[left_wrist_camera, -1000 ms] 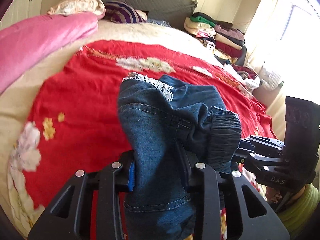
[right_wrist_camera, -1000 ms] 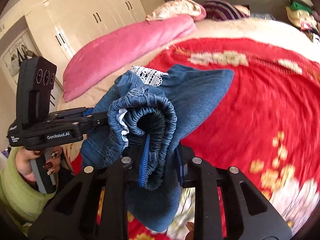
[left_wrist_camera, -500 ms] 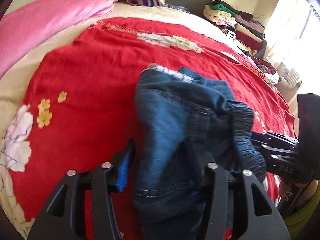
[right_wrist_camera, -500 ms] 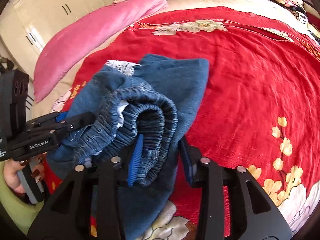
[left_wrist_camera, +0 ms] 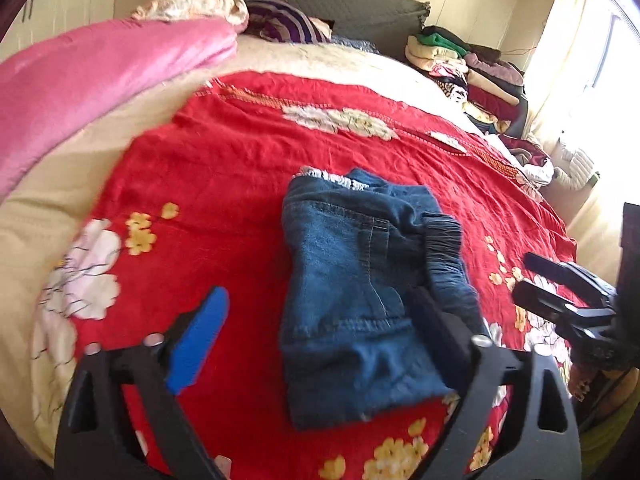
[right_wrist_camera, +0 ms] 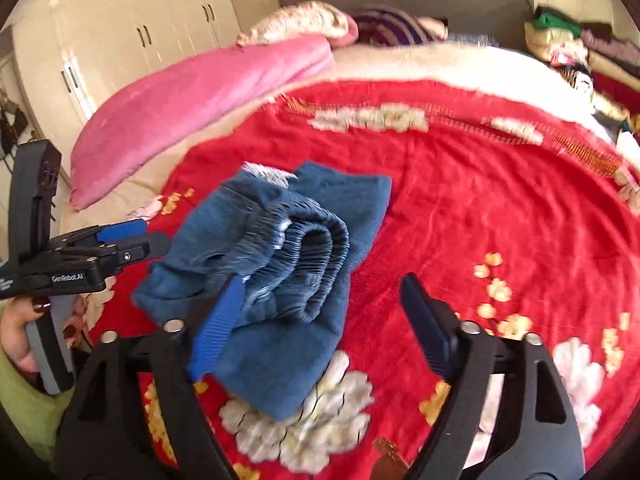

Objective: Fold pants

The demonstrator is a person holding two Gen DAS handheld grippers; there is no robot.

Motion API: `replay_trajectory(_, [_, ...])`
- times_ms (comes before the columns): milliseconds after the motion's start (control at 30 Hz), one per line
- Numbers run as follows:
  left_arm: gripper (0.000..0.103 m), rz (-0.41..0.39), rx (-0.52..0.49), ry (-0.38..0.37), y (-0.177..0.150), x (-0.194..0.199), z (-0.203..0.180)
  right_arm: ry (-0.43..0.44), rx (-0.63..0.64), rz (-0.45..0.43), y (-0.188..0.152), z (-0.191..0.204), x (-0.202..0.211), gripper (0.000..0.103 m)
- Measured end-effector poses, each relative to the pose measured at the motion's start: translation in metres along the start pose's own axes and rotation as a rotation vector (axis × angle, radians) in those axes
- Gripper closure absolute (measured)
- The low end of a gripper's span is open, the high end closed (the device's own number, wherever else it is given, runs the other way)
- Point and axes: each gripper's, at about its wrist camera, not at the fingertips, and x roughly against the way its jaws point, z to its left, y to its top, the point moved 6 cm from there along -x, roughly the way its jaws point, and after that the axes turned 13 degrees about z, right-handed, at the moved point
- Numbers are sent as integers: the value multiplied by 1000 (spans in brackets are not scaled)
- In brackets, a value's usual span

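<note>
Folded denim pants (left_wrist_camera: pixel 360 292) lying on red floral blanket (left_wrist_camera: pixel 224 168), near centre of bed, elastic waistband (right_wrist_camera: pixel 304 256) bunched on top toward right. Left gripper (left_wrist_camera: pixel 320 320) spread wide, released, fingers either side of pants near edge. Right gripper (right_wrist_camera: pixel 324 308) also spread, released, left pad just beside waistband. Pink quilt (left_wrist_camera: pixel 88 76) far left; stacked clothes (left_wrist_camera: pixel 460 64) far right.

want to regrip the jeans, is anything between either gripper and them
Nothing visible is. The folded jeans lie on the red blanket, right in front of the open left gripper and open right gripper, fingers beside the denim.
</note>
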Motion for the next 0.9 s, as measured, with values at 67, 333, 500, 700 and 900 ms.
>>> replay_trajectory(67, [6,-22,-8,15,-5,14,-3,-18,16,-34,-5,5,17,17])
replay_trajectory(333, [5,-55,-23,36,-36,52,-13,-69,30,-95,-26,18,55,9])
replay_trajectory(500, [5,-49,-16,53,-59,62,-13,-77,24,-100,-39,21,63,9])
replay_trajectory(700, [4,-40,7,61,-82,64,-9,-71,17,-91,-59,26,67,9])
replay_trajectory(900, [4,-29,4,67,-98,61,-7,-65,-9,-46,-84,27,58,9])
